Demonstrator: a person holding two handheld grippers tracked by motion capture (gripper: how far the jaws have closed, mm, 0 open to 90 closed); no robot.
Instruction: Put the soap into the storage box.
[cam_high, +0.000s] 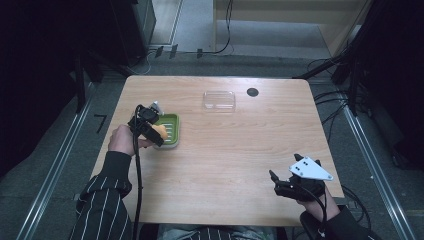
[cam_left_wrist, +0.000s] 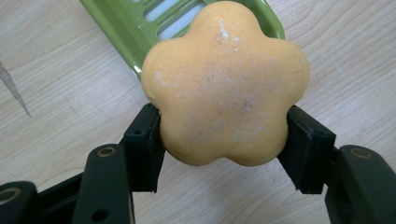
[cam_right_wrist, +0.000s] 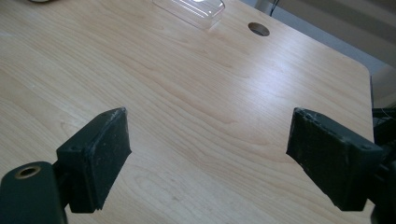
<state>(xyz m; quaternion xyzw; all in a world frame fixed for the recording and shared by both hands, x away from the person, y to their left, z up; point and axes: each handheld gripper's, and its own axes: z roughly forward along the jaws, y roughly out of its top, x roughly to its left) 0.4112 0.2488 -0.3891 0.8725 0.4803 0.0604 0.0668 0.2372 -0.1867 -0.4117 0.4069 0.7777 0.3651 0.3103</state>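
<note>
Left gripper (cam_left_wrist: 224, 140) pinching soap (cam_left_wrist: 226, 84) at dish (cam_left_wrist: 116, 28) 6 o'clock rim; right gripper (cam_right_wrist: 208, 154) spread, idle. Next: I carry soap over dish, release.

quick count: one orange flower-shaped soap (cam_left_wrist: 224, 88), one green slotted soap dish (cam_high: 170, 131), one clear plastic lid (cam_high: 219, 100) lying further back. one wooden surface (cam_high: 235, 150) under it all, with one round dark hole (cam_high: 252, 92) near its far edge. two hand-held grippers, a left hand-held gripper (cam_high: 150, 131) and a right hand-held gripper (cam_high: 274, 182), each with two black jaws.
</note>
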